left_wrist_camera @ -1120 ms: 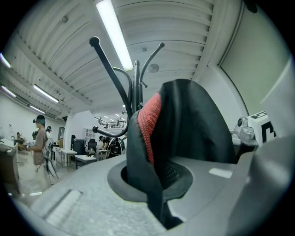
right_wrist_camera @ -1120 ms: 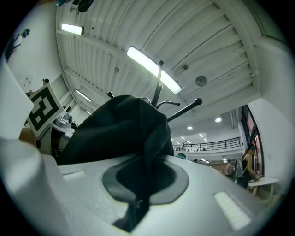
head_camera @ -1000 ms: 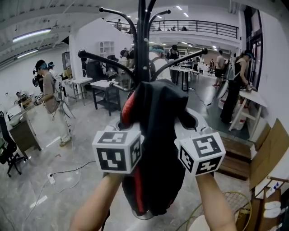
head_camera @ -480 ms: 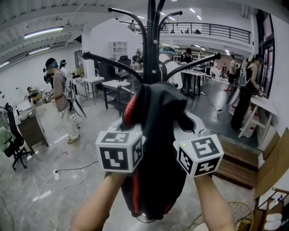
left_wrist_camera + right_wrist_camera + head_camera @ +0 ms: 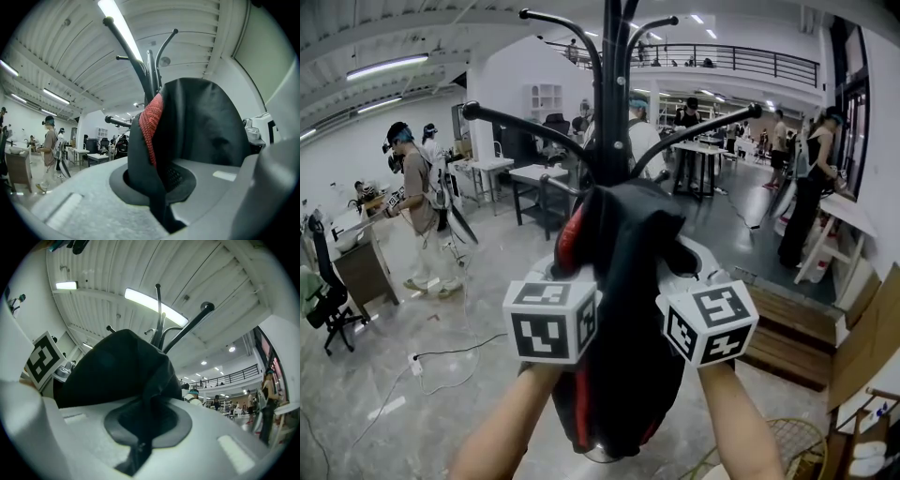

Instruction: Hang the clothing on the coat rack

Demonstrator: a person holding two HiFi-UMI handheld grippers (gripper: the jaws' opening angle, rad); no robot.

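My left gripper (image 5: 161,187) and right gripper (image 5: 140,427) both pinch the top of the black jacket (image 5: 628,309), soft, floppy and likely light, right by the coat rack (image 5: 614,94) at 12 o'clock.

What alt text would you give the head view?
The left gripper and right gripper are both shut on a black garment with red lining, holding it up in front of a black coat rack, below its curved arms. People stand among tables in the hall behind.
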